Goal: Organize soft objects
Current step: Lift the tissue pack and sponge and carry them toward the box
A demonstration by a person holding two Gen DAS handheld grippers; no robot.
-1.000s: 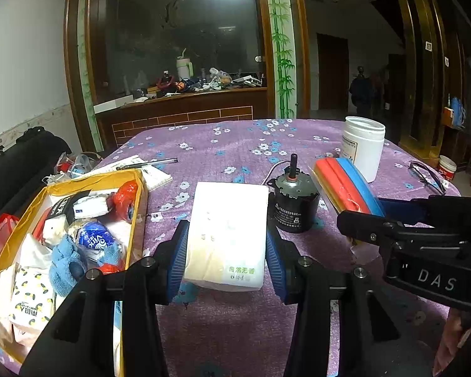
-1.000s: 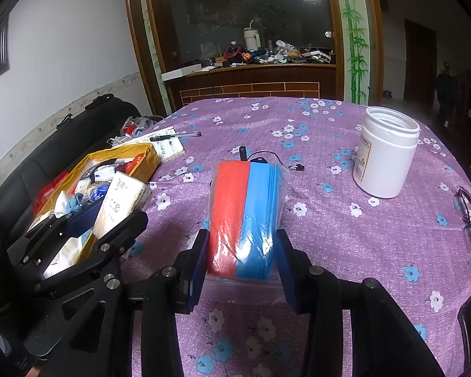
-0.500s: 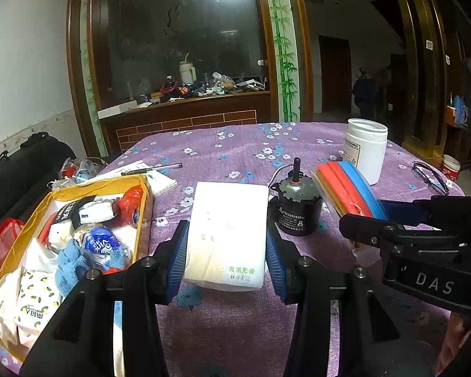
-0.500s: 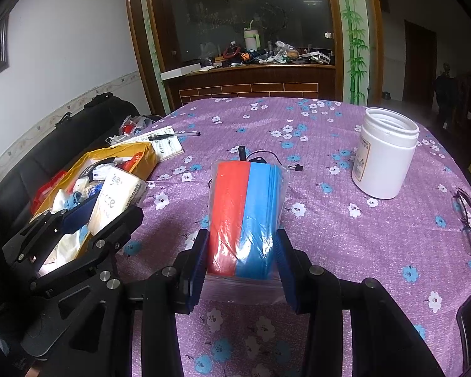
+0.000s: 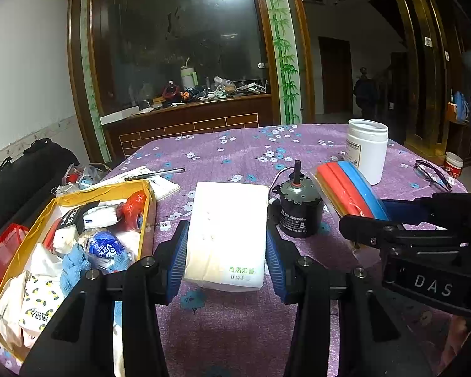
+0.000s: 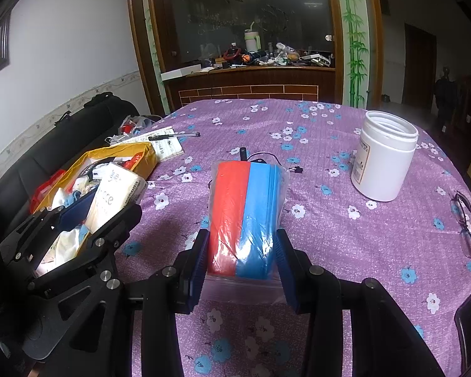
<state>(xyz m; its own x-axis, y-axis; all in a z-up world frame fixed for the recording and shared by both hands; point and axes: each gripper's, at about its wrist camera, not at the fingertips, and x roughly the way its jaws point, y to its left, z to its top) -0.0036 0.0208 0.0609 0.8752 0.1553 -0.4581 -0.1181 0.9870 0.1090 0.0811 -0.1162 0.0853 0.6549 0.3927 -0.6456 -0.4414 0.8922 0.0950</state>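
Left gripper [image 5: 224, 259] grasps tissue pack [image 5: 227, 232], its near end raised off the desk [image 5: 235, 323] beside the yellow box [image 5: 78, 196]. Right gripper [image 6: 240, 268] grasps bagged red-blue sponges [image 6: 246, 213] mid-desk

"DAS" on right tongs [image 5: 392, 216]; "自然无香" on tissue pack [image 5: 227, 232].

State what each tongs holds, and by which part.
Left tongs: tissue pack, gripped across its long sides at the near end. Right tongs: bagged red-blue cloths, by the near end's sides.
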